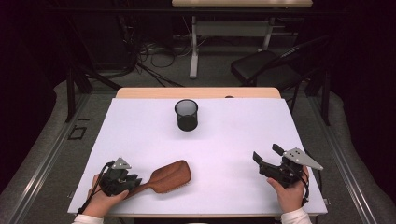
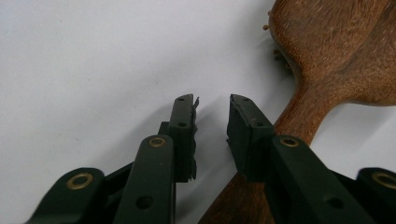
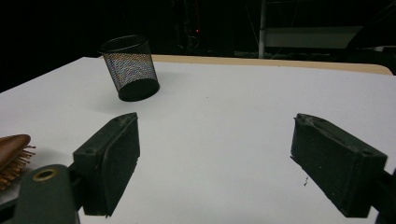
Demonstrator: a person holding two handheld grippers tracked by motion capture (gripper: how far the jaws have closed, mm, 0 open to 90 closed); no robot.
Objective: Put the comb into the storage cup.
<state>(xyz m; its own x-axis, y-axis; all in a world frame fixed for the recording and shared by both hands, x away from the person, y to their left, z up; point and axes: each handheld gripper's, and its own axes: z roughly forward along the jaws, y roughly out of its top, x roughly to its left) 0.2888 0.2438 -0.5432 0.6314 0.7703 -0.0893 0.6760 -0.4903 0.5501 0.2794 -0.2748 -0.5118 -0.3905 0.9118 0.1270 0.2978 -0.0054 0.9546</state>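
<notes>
A person sits at a white table (image 1: 140,130) with a two-jaw gripper in each hand. The left gripper (image 1: 133,181) lies low at the near left corner, at the handle end of a wooden hairbrush (image 1: 166,178). The brush lies flat on the table, bristles down, its oval head angled toward the middle of the table and its handle running back to the left hand (image 1: 100,198).

In the left gripper view, the left gripper (image 2: 212,105) has its jaws a small way apart, with bare tabletop showing in the gap between the tips. The brush (image 2: 336,51) handle passes under and just beside the right-hand jaw, not between the pads; nothing is clamped. Whether that jaw touches the wood cannot be told.

The right gripper (image 1: 266,156) is held just above the table at the near right, well apart from the brush, pointing toward the table's middle. In the right gripper view, the right gripper (image 3: 215,154) has its jaws wide apart with nothing between them, only white tabletop. At the left edge of that view the bristled edge of the brush (image 3: 13,156) shows.

A black mesh cup (image 1: 186,115) stands upright near the far middle of the table, well apart from both grippers and the brush. Beyond the table, a dark chair (image 1: 261,65) and cables (image 1: 154,53) sit on the floor.
</notes>
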